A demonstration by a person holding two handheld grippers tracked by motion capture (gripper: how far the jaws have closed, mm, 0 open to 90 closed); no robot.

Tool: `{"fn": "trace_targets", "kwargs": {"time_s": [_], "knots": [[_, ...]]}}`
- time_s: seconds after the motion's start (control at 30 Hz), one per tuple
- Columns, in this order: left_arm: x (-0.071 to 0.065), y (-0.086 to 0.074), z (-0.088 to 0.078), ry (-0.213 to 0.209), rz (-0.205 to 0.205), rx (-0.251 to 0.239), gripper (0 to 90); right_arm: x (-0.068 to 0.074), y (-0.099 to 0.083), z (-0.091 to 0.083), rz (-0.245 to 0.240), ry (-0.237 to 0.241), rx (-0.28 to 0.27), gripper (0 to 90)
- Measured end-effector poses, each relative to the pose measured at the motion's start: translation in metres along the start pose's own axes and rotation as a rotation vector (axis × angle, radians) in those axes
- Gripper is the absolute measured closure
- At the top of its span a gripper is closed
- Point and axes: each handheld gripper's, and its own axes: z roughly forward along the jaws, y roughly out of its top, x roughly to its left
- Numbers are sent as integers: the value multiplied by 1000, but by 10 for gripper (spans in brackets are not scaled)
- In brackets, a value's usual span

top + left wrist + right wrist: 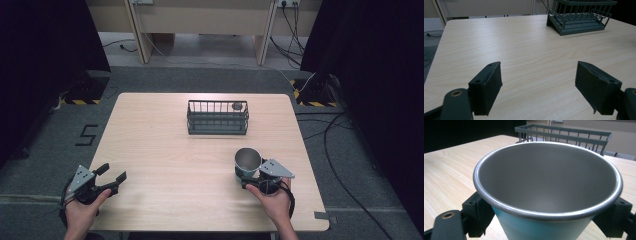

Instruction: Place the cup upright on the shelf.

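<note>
Two hand-held black grippers, left gripper (pixel 111 178) and right gripper (pixel 252 178), each topped with a grey three-cornered plate bearing small dark holes; blocky matte fingers (pixel 486 87) carry screw holes and a brass-ringed pivot. Black cables trail behind both.

The high view looks down on the whole table (pixel 165 150); both gripper views, low and close, share the rack (pixel 581 17).

Table (pixel 165 150): 1, light wood.
Wire dish rack (pixel 217 118): 1, dark grey, at 12 o'clock on the table.
Metal cup (pixel 248 160): 1, steel inside, pale blue outside, at 4 o'clock.
Hand-held gripper: 2, left (pixel 110 177) at 8 o'clock, right (pixel 249 176) at 5 o'clock.
</note>
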Motion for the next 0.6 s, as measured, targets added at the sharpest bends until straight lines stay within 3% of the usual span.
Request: {"fn": "trace_targets", "kwargs": {"time_s": [0.6], "knots": [[0,0,0,-3,-1,-1,211,-7,27,15,-5,-18,-42,163]]}}
